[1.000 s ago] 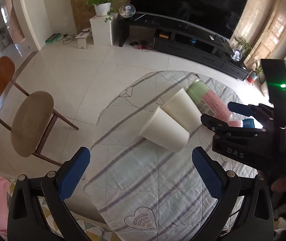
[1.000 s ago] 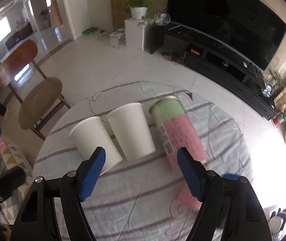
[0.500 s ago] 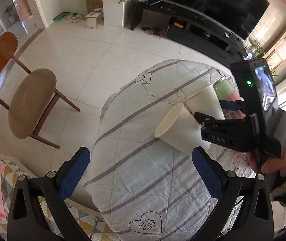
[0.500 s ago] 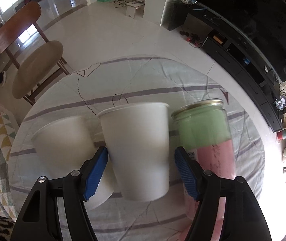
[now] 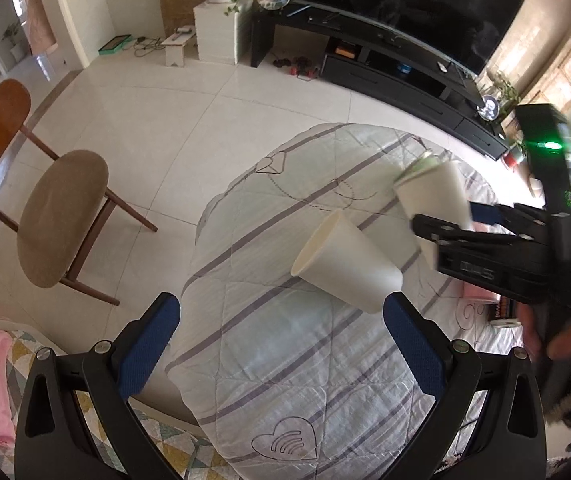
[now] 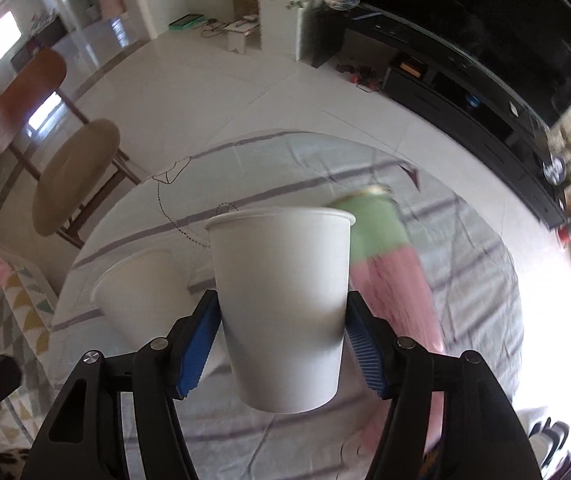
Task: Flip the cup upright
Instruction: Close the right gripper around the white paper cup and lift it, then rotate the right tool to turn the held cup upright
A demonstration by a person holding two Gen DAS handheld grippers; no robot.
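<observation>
Cup under task, a white paper cup [image 5: 433,196], appears in the left wrist view at far right, clamped by the right claw [image 5: 451,222] and raised off the worktop [image 5: 285,380], which is round and covered with a grey-striped quilted cloth. Its rim points up and away, the body tilted. Judged from this, the pick-up is done and the turn is partly done; levelling, setting down and release remain. A second white paper cup [image 5: 345,266] lies on its side mid-worktop, mouth facing left, just ahead of the left claw [image 5: 281,340], which stands wide apart and holds nothing. A wooden chair with a round brown seat [image 5: 61,216] stands on the floor at left, well clear.

In the right wrist view the held cup [image 6: 281,300] fills the centre, rim uppermost, both blue pads pressed against its lower wall. The lying cup [image 6: 141,292] sits just beside it on the left; a tall green-and-pink cylindrical canister [image 6: 389,264] lies just beside it on the right. In my judgement, these two neighbours crowd the landing spot, and the thin wall may crush under a hard squeeze.
</observation>
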